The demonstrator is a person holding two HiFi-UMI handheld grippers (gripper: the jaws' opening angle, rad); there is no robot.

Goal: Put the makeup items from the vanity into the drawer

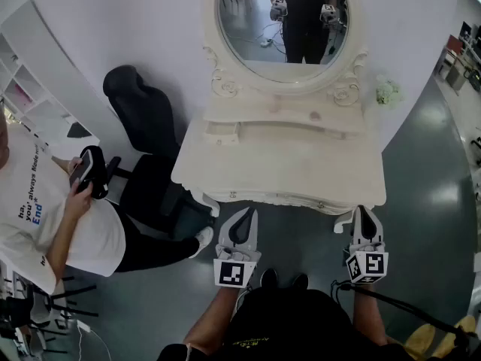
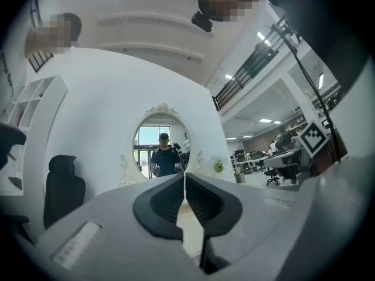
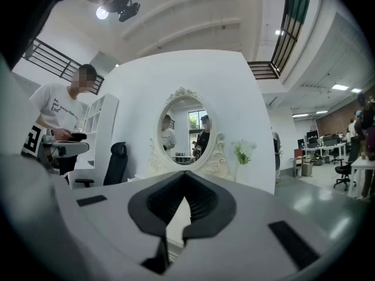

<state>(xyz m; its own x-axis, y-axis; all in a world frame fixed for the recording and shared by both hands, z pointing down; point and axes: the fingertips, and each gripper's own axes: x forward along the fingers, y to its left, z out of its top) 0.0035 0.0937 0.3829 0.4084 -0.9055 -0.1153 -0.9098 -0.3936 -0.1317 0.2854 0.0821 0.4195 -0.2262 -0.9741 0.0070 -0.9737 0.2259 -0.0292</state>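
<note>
The white vanity [image 1: 278, 175] stands in front of me, its top washed out by glare. On its raised shelf I make out a small pinkish item [image 1: 315, 116], too faint to name. A little drawer [image 1: 222, 132] at the shelf's left end looks slightly pulled out. My left gripper [image 1: 250, 212] hangs before the vanity's front edge, jaws shut and empty; in the left gripper view its tips [image 2: 184, 177] meet. My right gripper [image 1: 361, 210] is level with it near the vanity's right front corner, also shut with nothing in it [image 3: 184, 175].
An oval mirror [image 1: 284, 21] tops the vanity and reflects me. A black chair [image 1: 140, 108] stands left of the vanity, and a seated person [image 1: 52, 216] holds a phone beside it. A pale green flower bunch [image 1: 387, 92] sits at the right wall.
</note>
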